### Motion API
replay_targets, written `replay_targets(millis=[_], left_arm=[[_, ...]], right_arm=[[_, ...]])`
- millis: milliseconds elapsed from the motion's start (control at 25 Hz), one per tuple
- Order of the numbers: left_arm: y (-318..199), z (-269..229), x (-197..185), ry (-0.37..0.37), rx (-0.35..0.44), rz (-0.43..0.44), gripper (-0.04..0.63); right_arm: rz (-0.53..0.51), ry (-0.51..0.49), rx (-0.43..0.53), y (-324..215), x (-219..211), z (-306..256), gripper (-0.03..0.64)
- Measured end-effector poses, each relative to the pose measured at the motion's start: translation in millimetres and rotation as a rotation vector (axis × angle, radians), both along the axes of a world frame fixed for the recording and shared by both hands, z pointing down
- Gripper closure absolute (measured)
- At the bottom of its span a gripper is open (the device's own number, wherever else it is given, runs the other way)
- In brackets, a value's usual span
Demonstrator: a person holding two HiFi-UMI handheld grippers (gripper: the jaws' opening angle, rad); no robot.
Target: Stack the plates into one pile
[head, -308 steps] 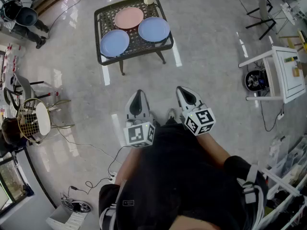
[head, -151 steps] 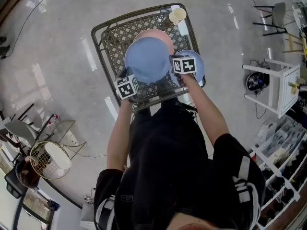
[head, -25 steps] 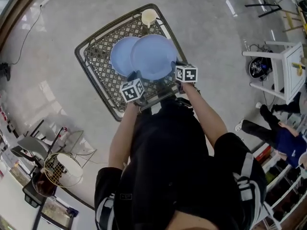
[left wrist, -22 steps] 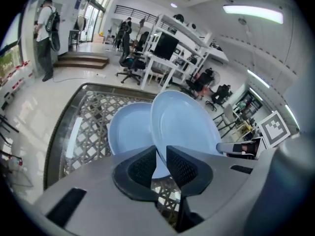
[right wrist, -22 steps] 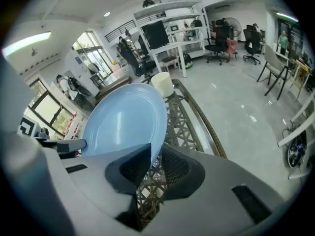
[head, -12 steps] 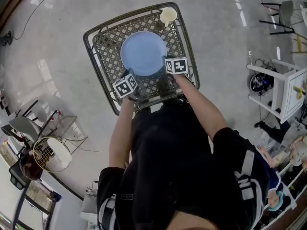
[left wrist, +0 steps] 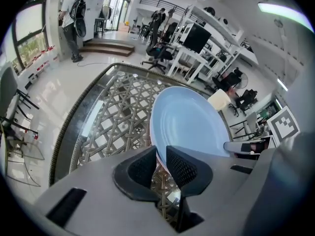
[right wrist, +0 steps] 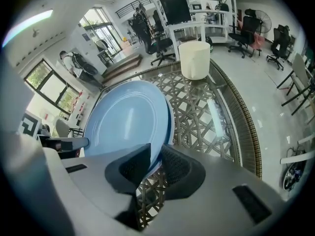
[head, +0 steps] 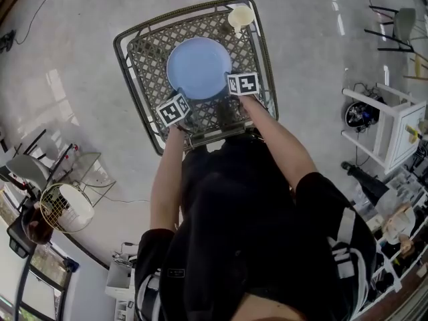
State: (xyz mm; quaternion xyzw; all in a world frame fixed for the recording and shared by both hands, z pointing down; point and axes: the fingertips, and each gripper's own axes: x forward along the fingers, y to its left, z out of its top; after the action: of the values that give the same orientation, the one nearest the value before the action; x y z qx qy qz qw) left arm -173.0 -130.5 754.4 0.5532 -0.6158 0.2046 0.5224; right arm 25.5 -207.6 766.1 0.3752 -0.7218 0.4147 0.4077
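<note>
The left gripper (left wrist: 161,151) has its fingers closed on the near left rim of the top plate (head: 198,67), and a pink edge shows just under that rim. The blue plate lies in the middle of the lattice counter (head: 148,52), and it seems to rest already on the pile (right wrist: 170,126), whose darker blue edge shows just beside its rim on the right. The right gripper (right wrist: 156,151) has the near right rim between its fingers. These fingers are opening, though the pads appear to lie against the rim. I judge that the step in hand is the release. To do it well, both sides should let go evenly, so that the plate does not tip or slide off centre. Each gripper should then draw straight back and a little up, so that a lower finger does not hook under the rim and drag the pile. On the left there is much bare lattice between the pile and the raised frame of the counter. Toward the person the near frame is close behind the grippers, so the way back is short. On the right the frame is also near, and a cup (head: 240,17) stands in the far right corner, well apart from the pile.
</note>
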Motion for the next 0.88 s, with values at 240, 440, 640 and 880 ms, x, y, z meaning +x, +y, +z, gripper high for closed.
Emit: replay_targets(millis=[240, 440, 640, 880], left_arm=[[-5.3, 0.8, -2.9, -0.005, 0.001, 0.004, 0.510], [0.0, -8.4, -17.3, -0.023, 0.014, 0.008, 0.482], [-2.5, -41.6, -33.8, -0.088, 0.104, 0.012, 0.485], [-13.3, -101.6, -41.2, -0.168, 0.283, 0.047, 0.537]], right_arm=[[-0.024, -0.011, -0.016, 0.2, -1.2, 0.4, 0.529], [-0.012, 0.018, 0.028, -2.5, 4.6, -10.5, 0.488], [0.011, -0.001, 0.137, -11.2, 6.8, -47.3, 0.488], [0.030, -0.081, 0.280, -20.2, -3.3, -106.1, 0.526]])
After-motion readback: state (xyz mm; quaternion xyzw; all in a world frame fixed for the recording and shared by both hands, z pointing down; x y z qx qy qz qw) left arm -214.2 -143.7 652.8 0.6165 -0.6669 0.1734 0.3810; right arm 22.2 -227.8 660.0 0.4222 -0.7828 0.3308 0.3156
